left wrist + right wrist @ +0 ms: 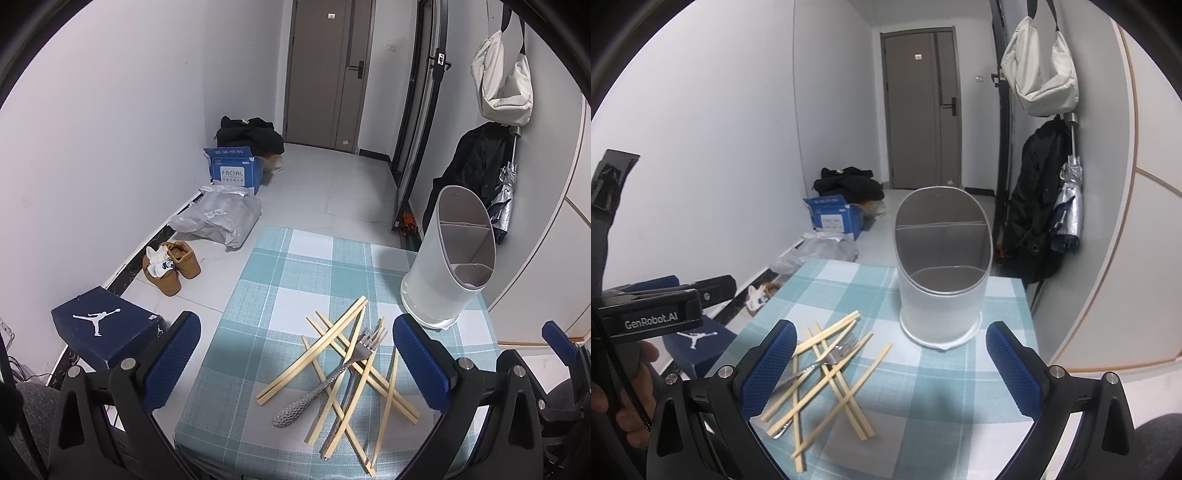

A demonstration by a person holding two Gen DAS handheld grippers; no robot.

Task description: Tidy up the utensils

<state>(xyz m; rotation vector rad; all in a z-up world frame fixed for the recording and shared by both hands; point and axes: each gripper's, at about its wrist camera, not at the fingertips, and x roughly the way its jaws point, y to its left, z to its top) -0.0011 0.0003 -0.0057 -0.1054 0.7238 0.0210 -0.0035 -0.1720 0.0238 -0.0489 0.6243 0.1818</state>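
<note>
Several wooden chopsticks (pixel 334 334) lie crossed in a pile on the checked tablecloth (pixel 280 273), with two metal forks (pixel 360 349) among them. A white divided utensil holder (pixel 452 258) stands at the far right of the table. My left gripper (pixel 295 354) is open and empty above the pile. In the right wrist view the pile of chopsticks (pixel 831 373) and a fork (pixel 834 356) lie left of centre, and the holder (pixel 942 273) stands straight ahead. My right gripper (pixel 890 369) is open and empty, near the pile.
The table is small; its left and far edges drop to the tiled floor. On the floor are a dark shoe box (pixel 105 326), brown shoes (pixel 171 267), a grey bag (pixel 221 218) and a blue carton (pixel 232 170). A curved wall with coat and umbrella (pixel 1067 210) stands right.
</note>
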